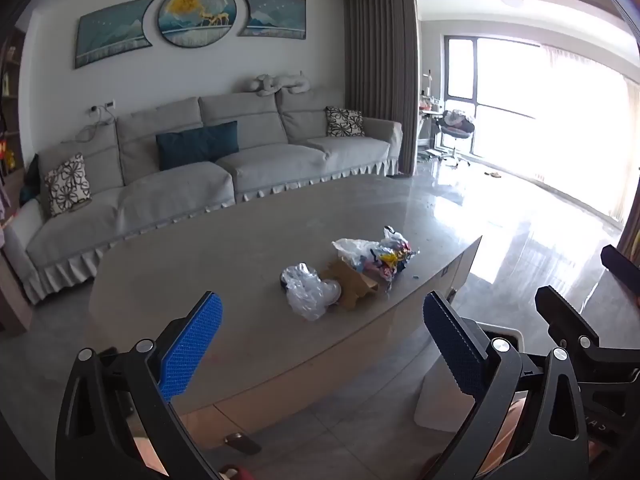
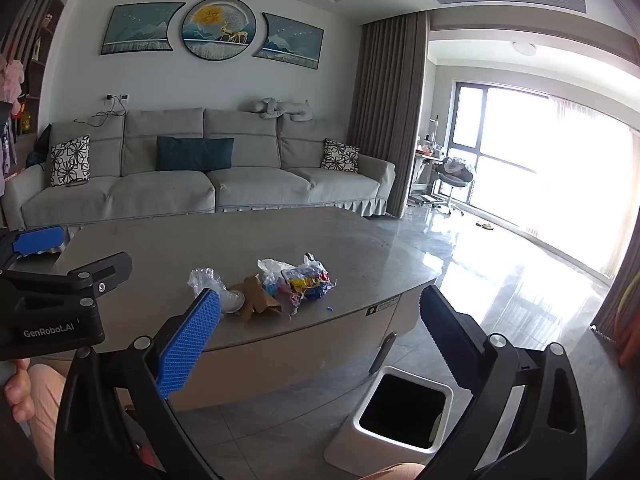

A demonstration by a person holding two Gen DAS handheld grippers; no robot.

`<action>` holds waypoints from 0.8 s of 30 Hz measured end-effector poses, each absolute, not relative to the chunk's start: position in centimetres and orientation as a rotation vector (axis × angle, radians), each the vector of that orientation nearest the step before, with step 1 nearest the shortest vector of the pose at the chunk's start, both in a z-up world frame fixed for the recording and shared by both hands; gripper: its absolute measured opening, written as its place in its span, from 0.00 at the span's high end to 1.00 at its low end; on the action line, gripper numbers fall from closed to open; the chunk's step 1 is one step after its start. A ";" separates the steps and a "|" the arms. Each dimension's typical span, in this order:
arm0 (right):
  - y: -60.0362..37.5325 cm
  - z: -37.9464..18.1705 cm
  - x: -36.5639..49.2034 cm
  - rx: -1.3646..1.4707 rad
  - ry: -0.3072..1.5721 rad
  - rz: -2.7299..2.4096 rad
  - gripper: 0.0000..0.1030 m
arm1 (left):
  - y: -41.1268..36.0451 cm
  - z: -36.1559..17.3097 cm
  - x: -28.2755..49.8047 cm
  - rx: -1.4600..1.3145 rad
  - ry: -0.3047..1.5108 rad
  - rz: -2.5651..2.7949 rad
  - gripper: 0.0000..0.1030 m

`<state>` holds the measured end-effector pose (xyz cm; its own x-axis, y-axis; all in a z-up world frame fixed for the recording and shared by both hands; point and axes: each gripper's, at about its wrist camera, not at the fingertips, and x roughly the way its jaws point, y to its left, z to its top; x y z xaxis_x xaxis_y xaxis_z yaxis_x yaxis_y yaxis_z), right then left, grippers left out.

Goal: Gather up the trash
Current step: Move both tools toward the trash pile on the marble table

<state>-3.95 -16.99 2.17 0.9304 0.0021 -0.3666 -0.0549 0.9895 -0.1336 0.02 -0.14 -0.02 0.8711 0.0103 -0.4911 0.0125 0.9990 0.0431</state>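
A heap of trash lies on the grey oval coffee table (image 1: 224,240) (image 2: 192,236), near its right end. It holds a crumpled clear plastic bag (image 1: 308,292) (image 2: 208,280), a torn brown cardboard piece (image 1: 354,286) (image 2: 258,298) and a bag of colourful wrappers (image 1: 384,256) (image 2: 306,280). My left gripper (image 1: 320,344) (image 2: 72,256) is open and empty, short of the table's near edge. My right gripper (image 2: 320,344) (image 1: 590,286) is also open and empty, to the right of the left one. A white bin (image 2: 400,408) (image 1: 434,404) with a dark opening stands on the floor below the table's right end.
A grey sofa (image 2: 208,184) with cushions stands behind the table, against the wall. A brown curtain (image 2: 384,120) and a bright window (image 2: 560,168) are at the right. A glossy tiled floor (image 2: 500,264) stretches to the right. A hand (image 2: 16,392) shows at the lower left.
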 end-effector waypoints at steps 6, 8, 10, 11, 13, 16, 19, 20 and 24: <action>-17.0 2.2 -4.0 -0.146 0.375 0.034 0.04 | 0.3 -0.1 0.2 0.036 0.514 -0.003 0.03; -16.9 2.2 -4.0 -0.150 0.371 0.031 0.04 | 0.3 -0.1 0.3 0.037 0.516 -0.004 0.03; -16.9 2.2 -4.1 -0.151 0.371 0.031 0.04 | 0.6 -0.2 0.1 0.031 0.514 -0.003 0.03; -16.9 2.2 -4.1 -0.151 0.370 0.031 0.04 | 0.6 -0.2 0.1 0.030 0.514 -0.003 0.03; -17.0 2.2 -4.0 -0.152 0.371 0.030 0.04 | 0.7 -0.3 0.0 0.028 0.513 -0.002 0.03; -17.3 2.2 -4.0 -0.151 0.375 0.032 0.04 | -0.1 -0.4 0.4 0.034 0.518 0.009 0.03; -17.1 2.3 -3.6 -0.150 0.379 0.032 0.04 | -0.1 -0.5 0.6 0.032 0.523 0.012 0.03; -17.0 2.4 -3.5 -0.152 0.380 0.034 0.04 | -0.2 -0.5 0.7 0.031 0.524 0.014 0.03; -16.9 2.6 -3.2 -0.156 0.383 0.035 0.04 | -0.3 -0.6 1.1 0.031 0.530 0.021 0.03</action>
<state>-3.21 -16.93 2.64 0.9272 0.0045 -0.3745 -0.0632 0.9874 -0.1447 1.10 -0.27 -0.63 0.8624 0.0275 -0.5055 -0.0116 0.9993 0.0345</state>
